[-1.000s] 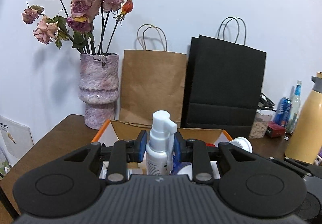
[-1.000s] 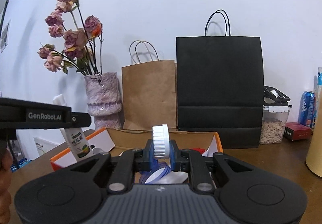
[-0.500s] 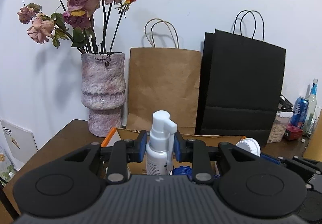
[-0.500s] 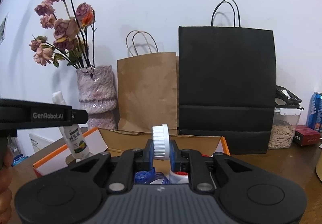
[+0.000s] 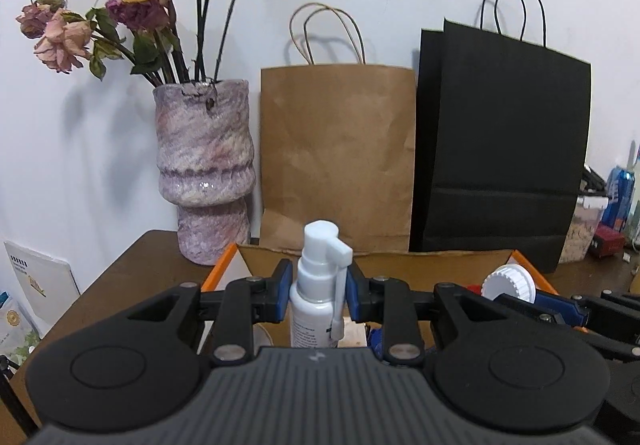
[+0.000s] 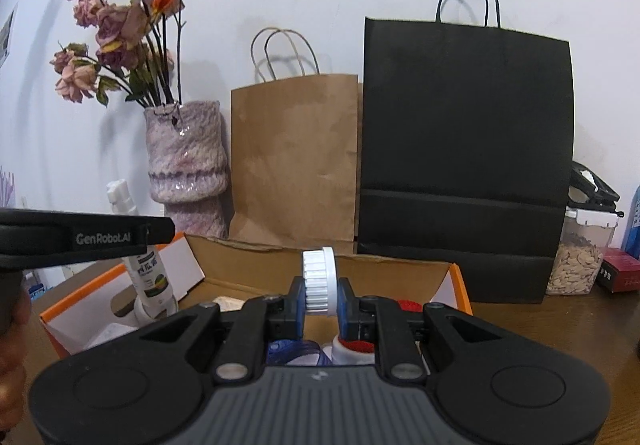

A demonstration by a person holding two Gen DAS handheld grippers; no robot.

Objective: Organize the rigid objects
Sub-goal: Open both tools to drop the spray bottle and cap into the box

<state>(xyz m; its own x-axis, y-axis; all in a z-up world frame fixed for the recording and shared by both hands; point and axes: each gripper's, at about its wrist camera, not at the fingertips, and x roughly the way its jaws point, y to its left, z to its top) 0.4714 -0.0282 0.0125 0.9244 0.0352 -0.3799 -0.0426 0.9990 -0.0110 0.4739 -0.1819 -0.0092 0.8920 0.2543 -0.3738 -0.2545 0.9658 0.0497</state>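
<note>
In my left tongs (image 5: 318, 295) I have a white spray bottle (image 5: 318, 309) clenched upright between the blue pads, its nozzle arm folded down along its side. In my right tongs (image 6: 320, 295) I grip a white ribbed cap (image 6: 319, 281) on edge, the pads pressing on its two flat faces. Both are held over the open cardboard box (image 6: 256, 265) with orange edges that sits on the brown table (image 5: 120, 277). From the right camera I can see the bottle hanging above the left part of the box, with its label towards me, under the black bar of my other tool. Down in the box, below the cap, lie something blue (image 6: 292, 351) and a white piece with a red top (image 6: 356, 345); I cannot tell what they are. Behind the box, against the white wall, stand a mottled pink vase (image 5: 204, 173) with dried roses (image 5: 140, 5), a brown paper bag (image 5: 338, 153) and a black paper bag (image 5: 504, 149) side by side. Further right is a clear tub of seeds (image 6: 580, 257).
</note>
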